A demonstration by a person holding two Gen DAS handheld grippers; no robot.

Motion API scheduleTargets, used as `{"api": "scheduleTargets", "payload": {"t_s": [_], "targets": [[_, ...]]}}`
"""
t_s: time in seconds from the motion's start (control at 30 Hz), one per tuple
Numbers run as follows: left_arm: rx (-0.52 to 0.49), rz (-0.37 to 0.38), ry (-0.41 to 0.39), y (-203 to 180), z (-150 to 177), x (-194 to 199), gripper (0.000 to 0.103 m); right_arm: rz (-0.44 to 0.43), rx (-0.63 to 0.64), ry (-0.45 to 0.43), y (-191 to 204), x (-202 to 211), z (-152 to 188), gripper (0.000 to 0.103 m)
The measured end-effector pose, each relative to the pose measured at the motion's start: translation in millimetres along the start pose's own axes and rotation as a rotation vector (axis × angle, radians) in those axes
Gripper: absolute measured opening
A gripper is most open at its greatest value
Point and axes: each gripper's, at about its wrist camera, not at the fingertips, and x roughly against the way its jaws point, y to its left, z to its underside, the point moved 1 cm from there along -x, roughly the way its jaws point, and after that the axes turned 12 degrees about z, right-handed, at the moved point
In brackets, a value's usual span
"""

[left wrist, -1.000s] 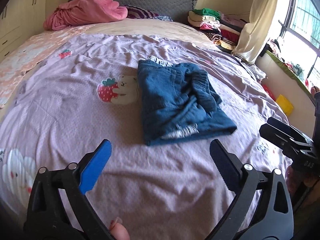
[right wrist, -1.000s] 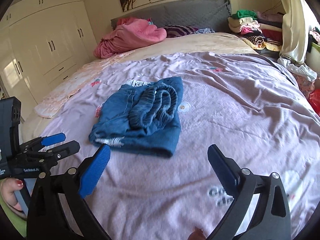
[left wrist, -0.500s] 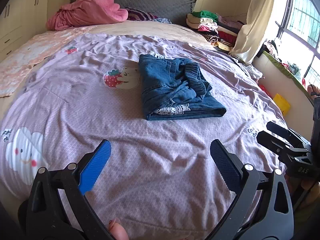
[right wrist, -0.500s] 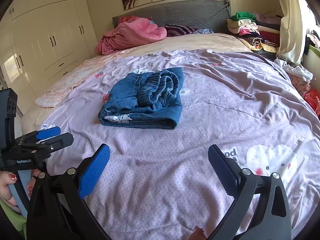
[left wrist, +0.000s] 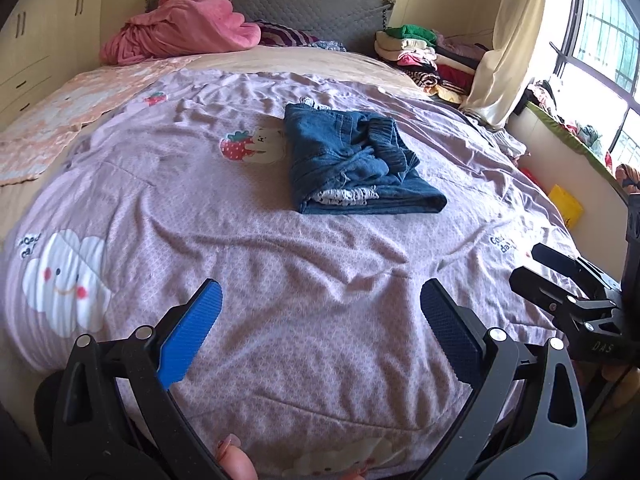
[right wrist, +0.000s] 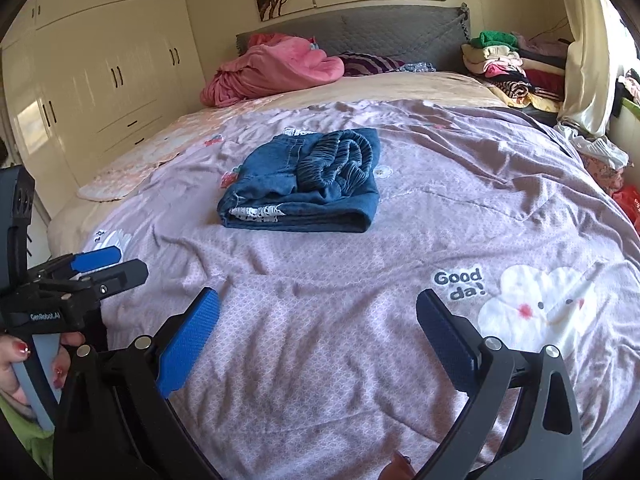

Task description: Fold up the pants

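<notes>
I note both hand-held grippers, left (left wrist: 320, 320) and right (right wrist: 318, 320), gaping empty; folded pants (left wrist: 352, 168) hide their inner layers on the bed (left wrist: 280, 280).

Daylight pours in from the window (left wrist: 600, 32) up and to the right of the left gripper (left wrist: 320, 312), its panes blown out to white glare. The purple bedsheet (left wrist: 280, 260) ahead of both tools is evenly bright, its wrinkles casting soft, shallow shadows. The cream wardrobe (right wrist: 104, 80) off to the right gripper's (right wrist: 318, 316) left shows a pale sheen. Both views are sharp, with strong fisheye bending and black vignetted corners at the edges.
</notes>
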Motion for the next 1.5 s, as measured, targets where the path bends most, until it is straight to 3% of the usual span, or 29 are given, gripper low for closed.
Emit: {"api": "scheduleTargets", "payload": {"t_s": [0.47, 1.5], "targets": [[-0.008, -0.012, 0.004, -12, 33, -9, 0.093, 0.036, -0.015, -0.042, 1, 8, 16, 0.098], [0.020, -0.043, 0.009, -4, 32, -13, 0.093, 0.068, -0.016, 0.022, -4, -15, 29, 0.098]]}}
